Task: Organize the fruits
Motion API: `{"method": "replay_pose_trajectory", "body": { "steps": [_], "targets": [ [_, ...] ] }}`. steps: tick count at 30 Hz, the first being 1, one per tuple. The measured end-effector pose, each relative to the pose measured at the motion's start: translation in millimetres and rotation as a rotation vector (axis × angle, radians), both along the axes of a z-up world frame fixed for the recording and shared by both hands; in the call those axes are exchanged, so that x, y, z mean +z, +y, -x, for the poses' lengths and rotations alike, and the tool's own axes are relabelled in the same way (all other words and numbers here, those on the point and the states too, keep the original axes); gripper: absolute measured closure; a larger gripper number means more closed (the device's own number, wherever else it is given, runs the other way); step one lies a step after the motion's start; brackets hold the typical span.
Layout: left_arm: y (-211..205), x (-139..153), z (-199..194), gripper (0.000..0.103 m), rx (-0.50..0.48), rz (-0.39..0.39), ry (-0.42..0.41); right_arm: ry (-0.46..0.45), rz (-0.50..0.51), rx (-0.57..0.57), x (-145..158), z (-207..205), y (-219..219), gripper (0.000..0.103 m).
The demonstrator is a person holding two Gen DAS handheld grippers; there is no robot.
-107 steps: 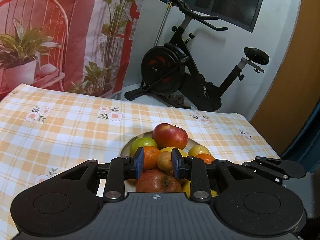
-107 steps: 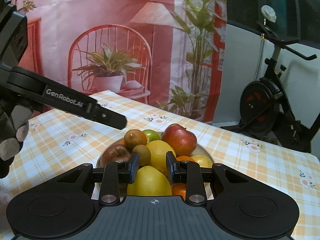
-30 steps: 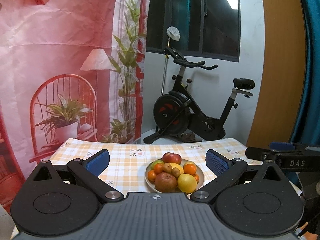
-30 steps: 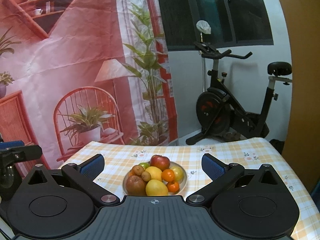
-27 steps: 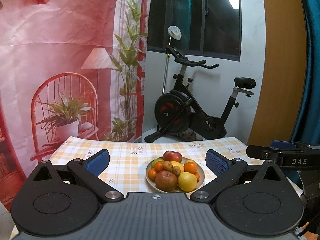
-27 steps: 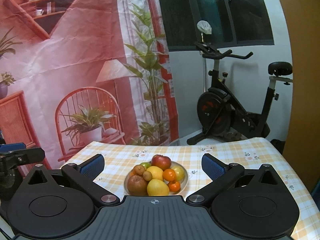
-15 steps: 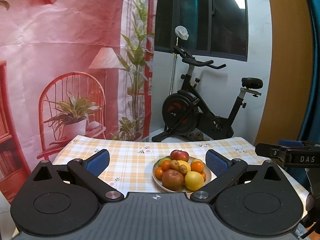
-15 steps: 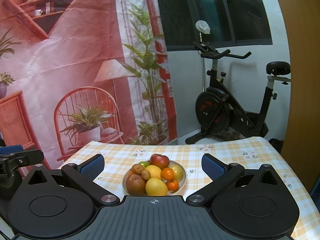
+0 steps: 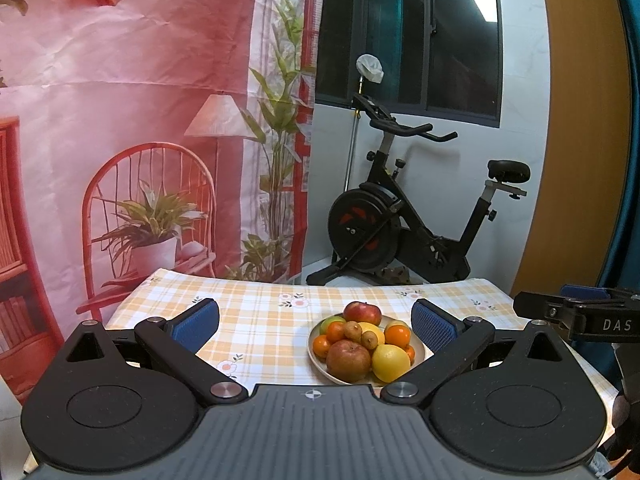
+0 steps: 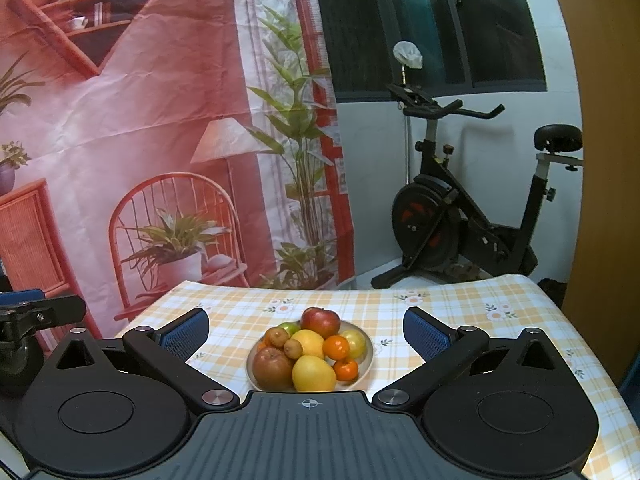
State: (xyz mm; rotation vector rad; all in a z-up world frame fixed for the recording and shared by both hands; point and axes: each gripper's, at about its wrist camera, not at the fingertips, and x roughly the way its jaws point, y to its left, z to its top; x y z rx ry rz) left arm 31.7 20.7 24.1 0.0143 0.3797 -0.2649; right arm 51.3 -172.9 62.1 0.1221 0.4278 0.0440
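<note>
A pale plate (image 9: 418, 350) heaped with fruit sits on the checked tablecloth (image 9: 260, 312). On it are a red apple (image 9: 362, 313), a brownish apple (image 9: 348, 361), a lemon (image 9: 391, 362), oranges, kiwis and a green fruit. It also shows in the right wrist view (image 10: 366, 360), with the red apple (image 10: 320, 322) at the back. My left gripper (image 9: 315, 323) is open and empty, held back from the plate. My right gripper (image 10: 302, 330) is open and empty, also well short of the plate.
An exercise bike (image 9: 404, 220) stands on the floor beyond the table's far edge. A red printed backdrop (image 9: 140, 120) hangs at the left. The right gripper's side (image 9: 576, 314) shows at the right edge of the left wrist view. The left gripper (image 10: 36, 312) shows at the left in the right wrist view.
Both grippers went from nearly shut close over the fruit to wide open and pulled far back from the plate. Over the last second the left gripper drifted slightly left.
</note>
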Motion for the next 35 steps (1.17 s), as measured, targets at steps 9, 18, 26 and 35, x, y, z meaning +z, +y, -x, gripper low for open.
{"method": "replay_pose_trajectory", "body": {
  "steps": [9, 18, 26, 35],
  "targets": [
    [0.5, 0.3, -0.2, 0.000, -0.001, 0.001, 0.000, -0.001, 0.001, 0.000, 0.0, -0.2, 0.6, 0.000],
    [0.2, 2.4, -0.2, 0.000, 0.004, 0.009, 0.003, 0.000, 0.001, 0.000, 0.2, -0.4, 1.8, 0.000],
    [-0.5, 1.9, 0.6, 0.000, 0.007, 0.011, -0.003, 0.001, 0.001, 0.000, 0.5, -0.6, 1.8, 0.000],
    [-0.5, 1.6, 2.9, 0.000, 0.019, 0.019, -0.009, 0.001, 0.002, 0.000, 0.7, -0.6, 1.9, 0.000]
  ]
}}
